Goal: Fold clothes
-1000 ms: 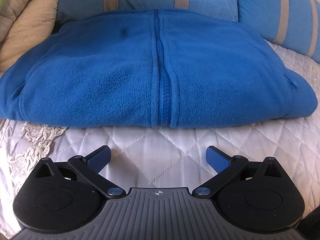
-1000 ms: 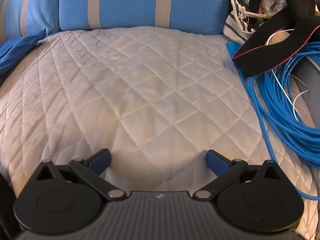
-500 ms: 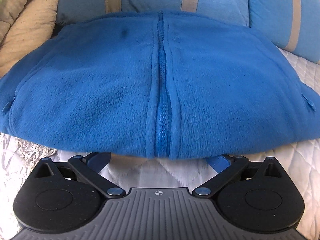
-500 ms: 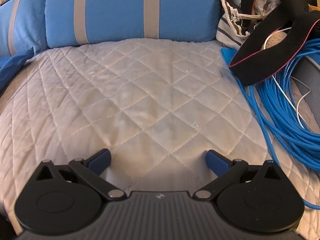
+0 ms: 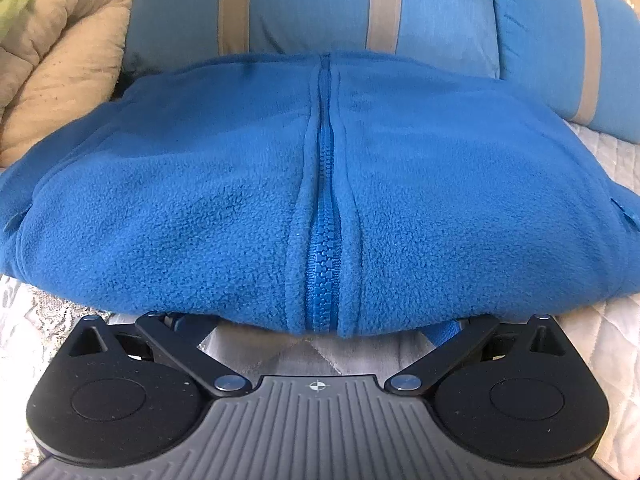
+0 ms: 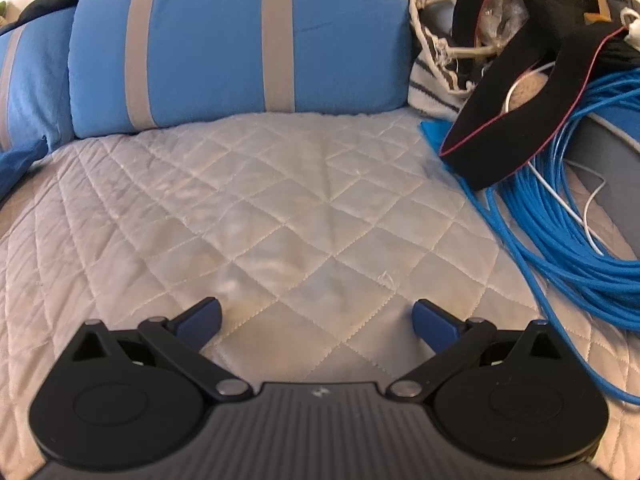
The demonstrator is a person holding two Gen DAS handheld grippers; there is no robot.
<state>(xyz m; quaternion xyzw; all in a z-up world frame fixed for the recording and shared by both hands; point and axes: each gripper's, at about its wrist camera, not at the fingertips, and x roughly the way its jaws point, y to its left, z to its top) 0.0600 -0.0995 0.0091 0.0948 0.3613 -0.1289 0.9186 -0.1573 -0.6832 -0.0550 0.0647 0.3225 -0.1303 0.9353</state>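
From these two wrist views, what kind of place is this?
Probably a bedroom or lived-in room at home: a quilted bedspread, striped blue pillows, a blue fleece jacket lying on it, and clutter with coiled blue cable alongside.

— What is the jacket made of?
— The blue fleece jacket [image 5: 200,208] is nappy, matt cloth, with a moulded plastic zip [image 5: 323,240].
— And beneath it?
— A quilted bedspread [image 6: 280,216], pale with a faint satin sheen. The striped pillow [image 6: 224,40] is soft matt fabric; the blue cable [image 6: 560,232] is smooth plastic.
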